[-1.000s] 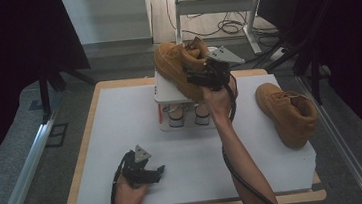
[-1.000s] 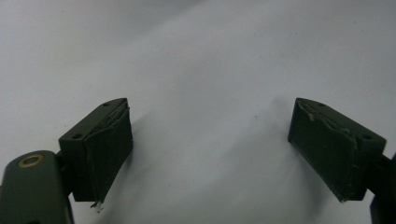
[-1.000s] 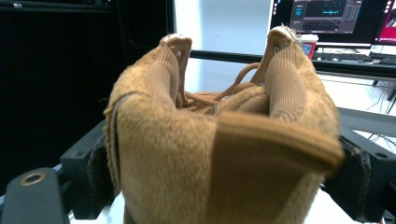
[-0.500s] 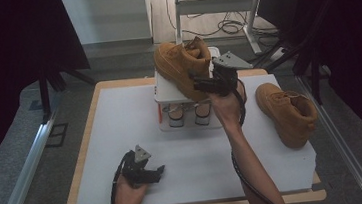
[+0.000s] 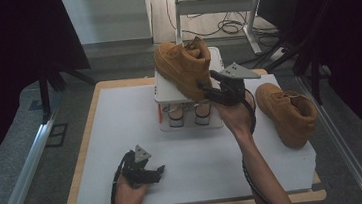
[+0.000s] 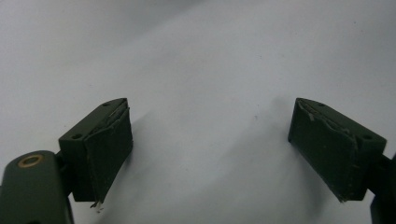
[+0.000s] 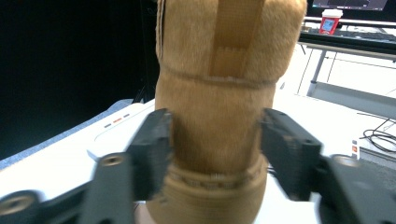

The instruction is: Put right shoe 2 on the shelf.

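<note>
While dark curtains flank it, white table point(image 5: 122, 138) bears boots point(image 5: 288, 112).

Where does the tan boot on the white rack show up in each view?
High view: the tan boot sits upper centre on the white rack, its heel between the right tongs.
Left gripper view: white tabletop between the left tongs; no boot here.
Right gripper view: the boot's heel fills the centre, the pads closing against its sides.
Shared landmark: the white rack top under the boot.
</note>
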`<state>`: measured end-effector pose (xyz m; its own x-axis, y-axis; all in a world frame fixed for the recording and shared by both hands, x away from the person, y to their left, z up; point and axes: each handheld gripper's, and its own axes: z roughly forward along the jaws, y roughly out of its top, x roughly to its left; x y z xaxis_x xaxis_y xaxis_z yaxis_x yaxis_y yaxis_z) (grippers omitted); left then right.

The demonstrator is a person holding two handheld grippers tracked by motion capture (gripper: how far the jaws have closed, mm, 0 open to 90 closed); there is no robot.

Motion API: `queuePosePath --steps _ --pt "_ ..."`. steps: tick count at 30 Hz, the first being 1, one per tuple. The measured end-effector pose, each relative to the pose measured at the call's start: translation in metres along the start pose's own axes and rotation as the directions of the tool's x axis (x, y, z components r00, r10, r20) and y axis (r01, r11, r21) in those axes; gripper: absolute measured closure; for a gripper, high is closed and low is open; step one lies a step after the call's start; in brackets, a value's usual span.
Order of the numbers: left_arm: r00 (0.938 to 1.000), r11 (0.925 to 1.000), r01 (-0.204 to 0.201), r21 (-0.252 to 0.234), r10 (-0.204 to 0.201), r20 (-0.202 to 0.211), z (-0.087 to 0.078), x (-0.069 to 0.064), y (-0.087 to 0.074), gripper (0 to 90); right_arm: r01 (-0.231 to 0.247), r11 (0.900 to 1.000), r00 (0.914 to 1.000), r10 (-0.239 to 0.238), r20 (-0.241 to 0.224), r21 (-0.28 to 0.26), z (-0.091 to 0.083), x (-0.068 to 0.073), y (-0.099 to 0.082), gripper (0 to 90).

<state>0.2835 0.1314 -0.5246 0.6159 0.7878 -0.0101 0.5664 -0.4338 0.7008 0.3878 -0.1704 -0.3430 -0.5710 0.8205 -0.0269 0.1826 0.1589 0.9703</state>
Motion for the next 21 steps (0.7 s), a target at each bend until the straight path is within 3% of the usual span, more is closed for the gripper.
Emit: queuePosePath --steps 10,18,21 --pt "1.0000 1.0000 -0.001 -0.001 0.001 -0.002 0.000 0.000 0.000 13.5 0.028 0.9996 0.9996 -0.028 -0.001 0.010 -0.015 -0.004 -0.020 85.7" --pt "1.0000 1.0000 -0.005 0.003 0.005 -0.003 0.000 0.000 0.000 13.5 0.002 0.9996 1.0000 -0.002 0.001 0.029 -0.018 -0.013 -0.039 89.5" --pt "1.0000 1.0000 -0.004 0.003 0.004 -0.003 0.000 0.000 0.000 13.4 -0.012 0.9991 0.9997 0.013 -0.021 0.042 -0.016 -0.017 -0.044 89.5"
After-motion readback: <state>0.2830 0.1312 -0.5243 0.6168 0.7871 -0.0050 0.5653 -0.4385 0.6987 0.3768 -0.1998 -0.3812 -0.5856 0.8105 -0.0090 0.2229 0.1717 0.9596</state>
